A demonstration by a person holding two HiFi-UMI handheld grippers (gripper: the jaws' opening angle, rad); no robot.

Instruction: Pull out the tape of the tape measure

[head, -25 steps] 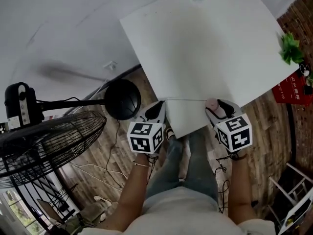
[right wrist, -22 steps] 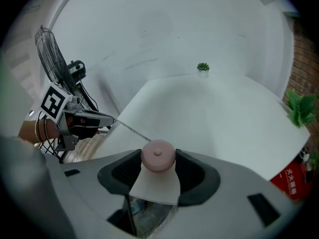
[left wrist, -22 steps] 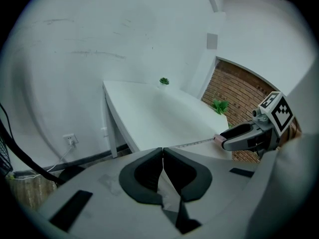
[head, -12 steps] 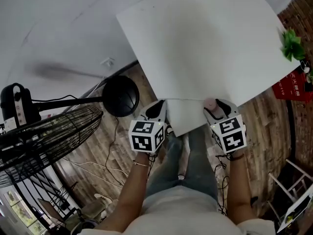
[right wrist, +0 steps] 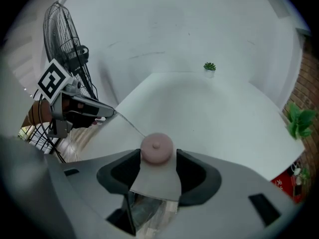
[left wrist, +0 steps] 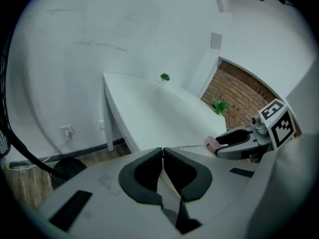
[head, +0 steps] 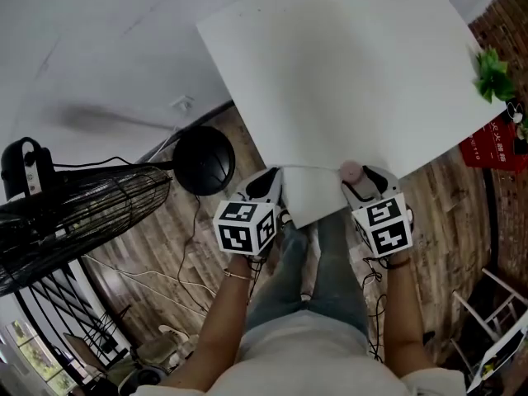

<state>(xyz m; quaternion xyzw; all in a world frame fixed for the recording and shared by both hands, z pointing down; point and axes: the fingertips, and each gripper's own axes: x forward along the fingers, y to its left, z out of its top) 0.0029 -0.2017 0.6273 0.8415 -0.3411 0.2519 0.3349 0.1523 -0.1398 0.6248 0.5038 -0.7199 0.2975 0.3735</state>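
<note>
Tape (right wrist: 130,125) stretched along the worktop (head: 346,81) edge
Right gripper view: pink tape measure (right wrist: 157,148) clamped in the right hand-held gripper (right wrist: 157,157); left gripper view: left hand-held gripper (left wrist: 162,151) pinched shut on the tape end.

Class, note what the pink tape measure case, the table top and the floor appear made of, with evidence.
Tape measure case: likely plastic, matte pink, smooth moulded disc with centre button.
Table top: smooth matte white, perhaps laminate or painted board.
Floor: wood or wood-look planks, brown grain and seams.
</note>
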